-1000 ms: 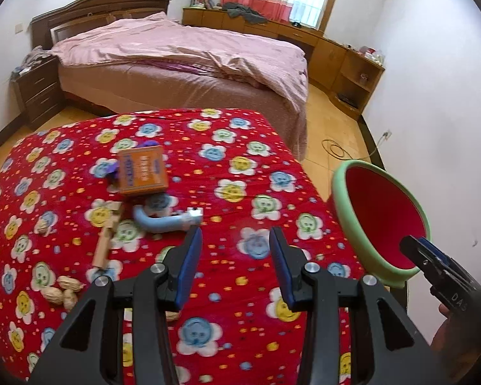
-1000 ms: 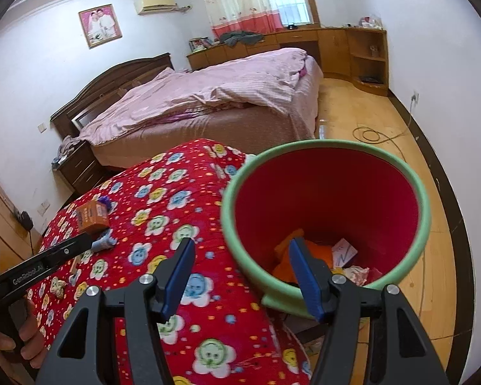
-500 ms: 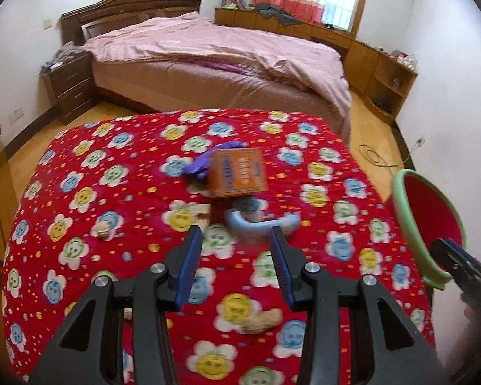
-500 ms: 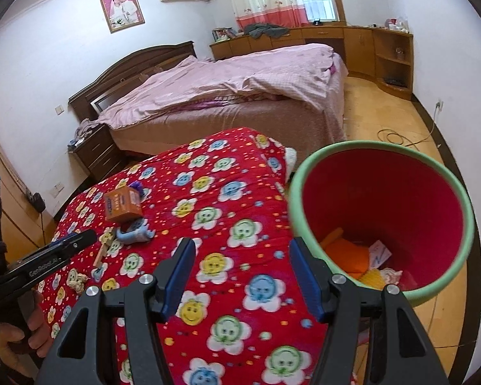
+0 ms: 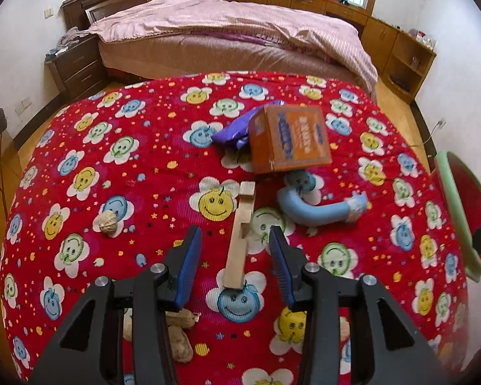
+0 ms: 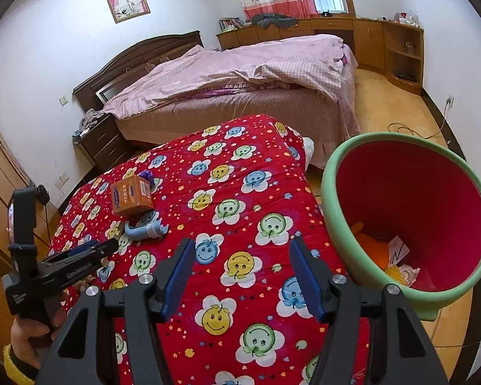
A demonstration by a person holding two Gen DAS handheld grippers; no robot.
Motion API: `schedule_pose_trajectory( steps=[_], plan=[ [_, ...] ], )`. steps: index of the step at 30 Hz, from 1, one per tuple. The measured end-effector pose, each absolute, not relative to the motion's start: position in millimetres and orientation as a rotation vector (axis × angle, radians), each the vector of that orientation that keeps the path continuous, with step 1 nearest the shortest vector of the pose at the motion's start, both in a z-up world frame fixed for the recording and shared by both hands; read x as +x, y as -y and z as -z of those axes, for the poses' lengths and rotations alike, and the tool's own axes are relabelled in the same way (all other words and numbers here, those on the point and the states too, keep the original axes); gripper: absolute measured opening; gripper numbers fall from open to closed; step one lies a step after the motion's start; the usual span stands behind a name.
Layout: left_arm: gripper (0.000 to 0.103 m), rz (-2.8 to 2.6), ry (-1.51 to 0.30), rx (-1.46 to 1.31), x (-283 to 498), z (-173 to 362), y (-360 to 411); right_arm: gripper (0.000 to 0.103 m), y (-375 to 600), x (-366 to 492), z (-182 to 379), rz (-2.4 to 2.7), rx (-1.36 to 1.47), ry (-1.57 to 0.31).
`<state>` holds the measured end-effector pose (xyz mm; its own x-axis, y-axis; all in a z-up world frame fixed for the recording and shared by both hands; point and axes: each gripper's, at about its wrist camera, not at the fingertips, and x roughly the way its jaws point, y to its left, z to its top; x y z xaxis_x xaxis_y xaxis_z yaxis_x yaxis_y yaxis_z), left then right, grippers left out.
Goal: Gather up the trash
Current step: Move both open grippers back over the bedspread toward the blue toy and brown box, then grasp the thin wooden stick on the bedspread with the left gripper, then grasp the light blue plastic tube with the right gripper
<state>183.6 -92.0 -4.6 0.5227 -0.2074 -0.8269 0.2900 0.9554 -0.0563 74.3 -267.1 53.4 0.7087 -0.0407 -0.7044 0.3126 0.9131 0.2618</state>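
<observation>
Having swung over from the bin side, left gripper (image 5: 232, 252) now straddles wooden stick (image 5: 239, 231) — spread, untouched. Right gripper (image 6: 242, 264) spread, empty; pickup pending.

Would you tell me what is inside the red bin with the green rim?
The bin holds orange scraps, a white paper slip and crumpled wrappers. Its near wall hides the rest of the bottom.

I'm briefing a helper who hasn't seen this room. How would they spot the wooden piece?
On the red flower-print cloth covering the table, look just in front of the orange cardboard box. The pale notched wooden stick lies beside the curved blue plastic tube, the only straight, bare-wood item there.
</observation>
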Motion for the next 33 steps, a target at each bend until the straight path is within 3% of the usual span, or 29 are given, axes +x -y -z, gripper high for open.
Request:
schedule_pose_trajectory(
  steps=[5,9,11,20,33],
  plan=[
    [0.041,0.314,-0.962,0.087,186.0,8.0,90.7,0.064,265.2,77.7,-51.2,0.204,0.378,-0.772],
    [0.015,0.345,-0.961,0.082,186.6,9.4,92.6,0.064,261.6,81.6,-50.3,0.201,0.374,-0.780],
    [0.010,0.355,-0.962,0.078,186.7,8.5,93.2,0.064,259.0,83.9,-50.7,0.197,0.370,-0.784],
    [0.010,0.309,-0.936,-0.034,185.6,-6.0,61.9,0.066,238.3,100.4,-52.6,0.149,0.350,-0.792],
    [0.010,0.181,-0.911,-0.142,179.9,-9.3,7.3,0.083,187.7,150.4,-36.3,0.041,0.346,-0.836]
  ],
)
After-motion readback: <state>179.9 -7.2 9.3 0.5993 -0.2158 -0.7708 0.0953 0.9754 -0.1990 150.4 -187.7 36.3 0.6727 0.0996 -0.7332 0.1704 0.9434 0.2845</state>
